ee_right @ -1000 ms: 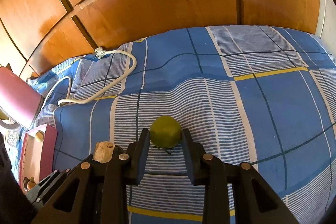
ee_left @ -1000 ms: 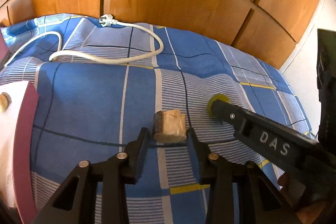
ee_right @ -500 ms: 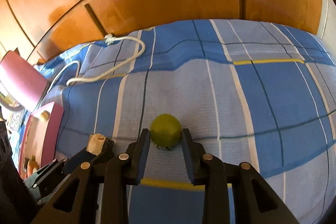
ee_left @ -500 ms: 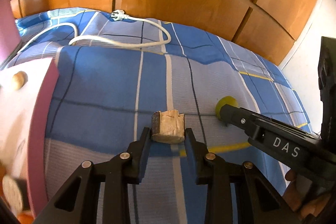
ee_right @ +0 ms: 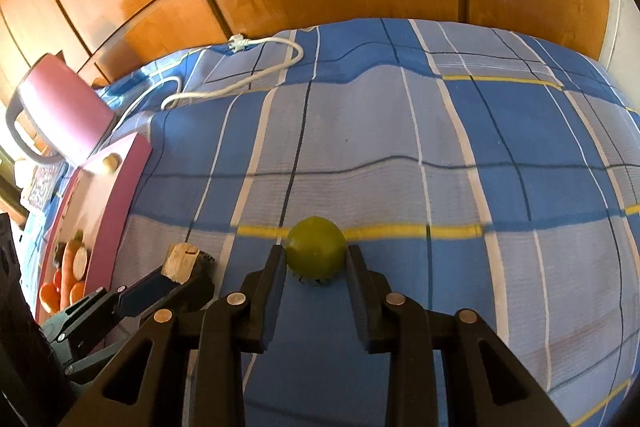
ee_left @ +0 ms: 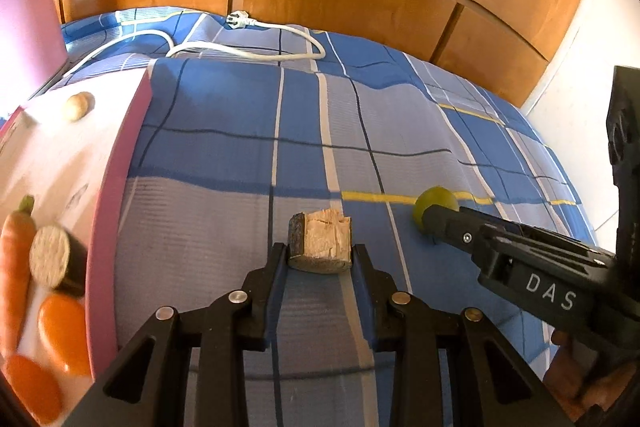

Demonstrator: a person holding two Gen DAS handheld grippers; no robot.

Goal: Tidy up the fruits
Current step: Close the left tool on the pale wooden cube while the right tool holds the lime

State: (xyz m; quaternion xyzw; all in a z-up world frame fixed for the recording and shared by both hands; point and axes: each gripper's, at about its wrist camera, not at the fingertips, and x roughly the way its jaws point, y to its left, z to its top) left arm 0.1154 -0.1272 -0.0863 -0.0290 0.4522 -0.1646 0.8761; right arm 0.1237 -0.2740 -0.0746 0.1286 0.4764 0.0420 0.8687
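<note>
Tongs on both sides are loaded. Your left tongs [ee_left: 320, 253] are clamped on a chunk [ee_left: 321, 242] with a pale, rough cut face and a dark rind; what fruit it is, hard to tell. Your right tongs [ee_right: 316, 259] are nearly closed on a green round fruit [ee_right: 316, 247], pads pressing its two sides. Both pieces sit right at the fingertips, so the grip is shallow: good for a clean drop, risky if you swing fast, and the round one could roll out.

Both items hang above the bed [ee_right: 520, 155], over the blue checked cover, not resting on it as far as the views show. The two tongs run side by side, close together, angled down toward the cover.

Pink tray [ee_left: 116, 195] lies on the bed to your left, its raised edge facing the tongs. It already holds a carrot [ee_left: 14, 267], orange pieces [ee_left: 62, 331], a dark-skinned cut piece [ee_left: 56, 261] and a small tan round item [ee_left: 80, 105] at the far end. Judging by that, the tray is the drop spot, so you likely carry both there together to save a trip.

White cable [ee_left: 256, 45] loops near the far edge of the bed, well clear of your path.
</note>
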